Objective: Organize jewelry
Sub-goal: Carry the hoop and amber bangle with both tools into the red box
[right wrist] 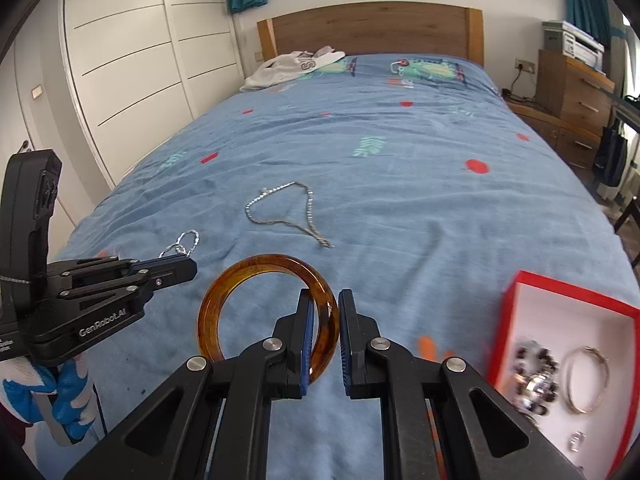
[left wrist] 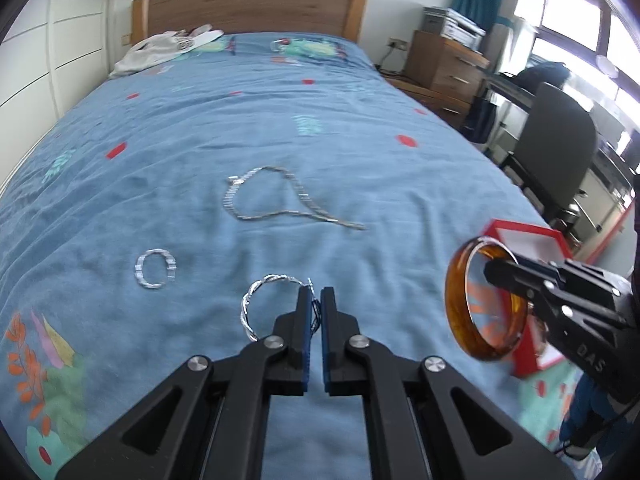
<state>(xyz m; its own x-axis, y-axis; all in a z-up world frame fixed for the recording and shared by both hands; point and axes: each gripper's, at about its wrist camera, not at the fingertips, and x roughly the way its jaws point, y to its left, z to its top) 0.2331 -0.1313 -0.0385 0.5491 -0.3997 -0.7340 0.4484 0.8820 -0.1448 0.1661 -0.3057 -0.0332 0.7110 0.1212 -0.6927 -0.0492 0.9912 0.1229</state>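
Note:
My left gripper (left wrist: 316,304) is shut on a twisted silver bracelet (left wrist: 256,304) and holds it just above the blue bedspread; it also shows in the right wrist view (right wrist: 176,266). My right gripper (right wrist: 323,312) is shut on an amber bangle (right wrist: 248,276), held upright above the bed; the bangle also shows in the left wrist view (left wrist: 464,300), in front of the red box (left wrist: 532,236). The red box (right wrist: 516,300) has a white inside and holds a beaded bracelet (right wrist: 534,376), a thin bangle (right wrist: 586,380) and a small ring (right wrist: 576,440). A silver chain (left wrist: 276,200) and a small open silver cuff (left wrist: 154,270) lie on the bed.
The bed (left wrist: 280,120) has a wooden headboard (left wrist: 248,12) and white clothing (left wrist: 168,48) at its far end. White wardrobe doors (right wrist: 132,68) stand to the left. Wooden drawers (left wrist: 444,68), a black chair (left wrist: 560,140) and a desk are to the right.

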